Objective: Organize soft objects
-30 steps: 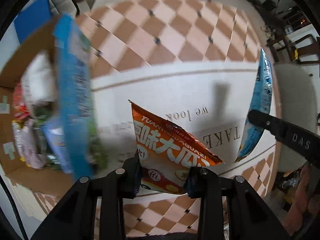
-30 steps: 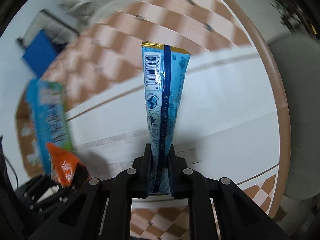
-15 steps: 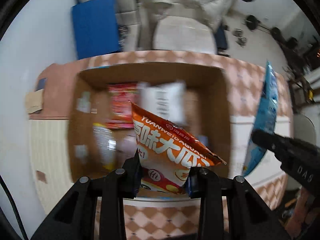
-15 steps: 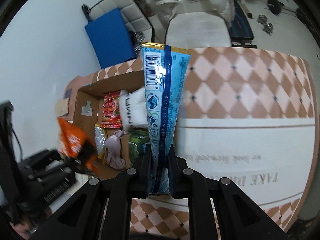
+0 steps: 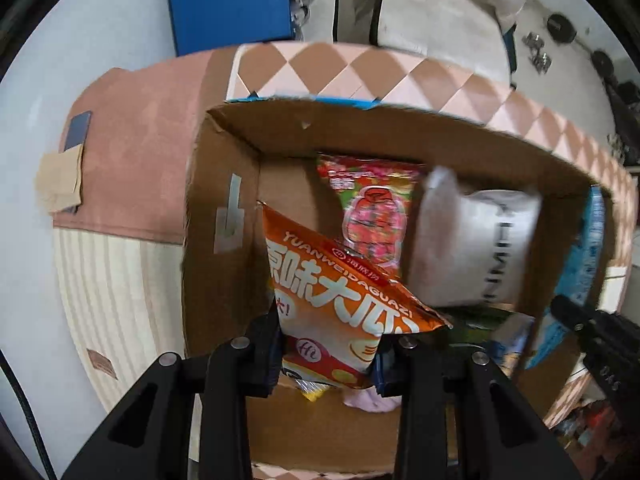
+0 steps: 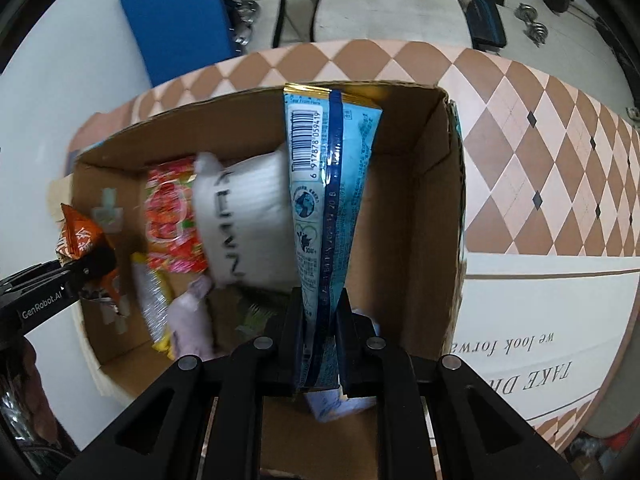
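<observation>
My left gripper (image 5: 328, 344) is shut on an orange snack bag (image 5: 340, 292) and holds it over the left part of an open cardboard box (image 5: 224, 184). My right gripper (image 6: 320, 320) is shut on a light blue snack bag (image 6: 328, 184) with a barcode and holds it upright over the right part of the same box (image 6: 424, 208). Inside the box lie a white soft pack (image 5: 476, 248), a red-and-pink snack bag (image 5: 372, 208), a silver-yellow packet (image 6: 150, 304) and a pale pink soft thing (image 6: 192, 320). The orange bag (image 6: 80, 236) shows at the left in the right wrist view.
The box stands on a table with a brown-and-pink diamond cloth (image 6: 540, 128). A white printed mat (image 6: 540, 312) lies right of the box. A blue panel (image 5: 228, 0) and a pale padded seat (image 5: 432, 12) stand behind the table. A white wall lies at the left.
Both grippers have swung from the table's white mat to above the cardboard box, each still holding its bag. The box now fills both views and is closer.
</observation>
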Demonstrator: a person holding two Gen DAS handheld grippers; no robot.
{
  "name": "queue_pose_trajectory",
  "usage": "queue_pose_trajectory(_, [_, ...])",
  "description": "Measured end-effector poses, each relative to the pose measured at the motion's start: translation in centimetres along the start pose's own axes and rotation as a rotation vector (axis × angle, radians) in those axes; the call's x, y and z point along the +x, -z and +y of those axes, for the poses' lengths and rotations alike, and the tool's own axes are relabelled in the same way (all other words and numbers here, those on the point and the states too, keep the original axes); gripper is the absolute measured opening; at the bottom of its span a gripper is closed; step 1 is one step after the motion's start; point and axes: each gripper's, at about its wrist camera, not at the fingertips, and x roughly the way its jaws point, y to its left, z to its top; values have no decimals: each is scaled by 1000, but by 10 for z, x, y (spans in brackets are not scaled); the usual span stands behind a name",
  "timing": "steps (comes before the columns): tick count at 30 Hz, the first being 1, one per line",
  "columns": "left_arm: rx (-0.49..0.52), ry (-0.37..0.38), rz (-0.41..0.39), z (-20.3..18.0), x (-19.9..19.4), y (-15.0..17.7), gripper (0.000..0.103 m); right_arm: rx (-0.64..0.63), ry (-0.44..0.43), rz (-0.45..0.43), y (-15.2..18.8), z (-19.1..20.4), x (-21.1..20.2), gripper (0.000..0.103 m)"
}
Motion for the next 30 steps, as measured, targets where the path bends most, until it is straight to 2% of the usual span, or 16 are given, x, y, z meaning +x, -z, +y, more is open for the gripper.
queue_pose_trajectory(6, [36,-70,67,3,25,-27,34,9,47,19,-9,1,19,15])
queue_pose_trajectory(8, [31,-96,85,3,29,-33,35,-2,92,12,-12,5,22,19])
queue_pose_trajectory(9, [31,-94,87,4,28,-35,36,-6,105,16,-12,6,23,31])
queue_pose_trajectory(10, [28,-82,85,4,26,-36,41,-5,104,17,-13,5,20,52])
queue_pose_trajectory(11, [24,-74,82,4,23,-36,50,4,87,9,-12,4,16,60])
queue_pose_trajectory(12, [22,-68,71,4,19,-36,52,7,76,0,-11,4,13,66])
queue_pose_trajectory(22, [31,-44,0,-5,-8,-7,53,-10,61,-61,7,12,-14,67])
queue_pose_trajectory(28, [16,2,-65,-12,-19,34,53,-24,81,-83,32,17,-20,67])
queue_pose_trajectory(29, [15,6,-79,-14,-20,42,57,-28,84,-86,36,17,-20,67])
queue_pose_trajectory(30, [11,7,-99,-16,-23,51,65,-31,90,-91,42,18,-19,68])
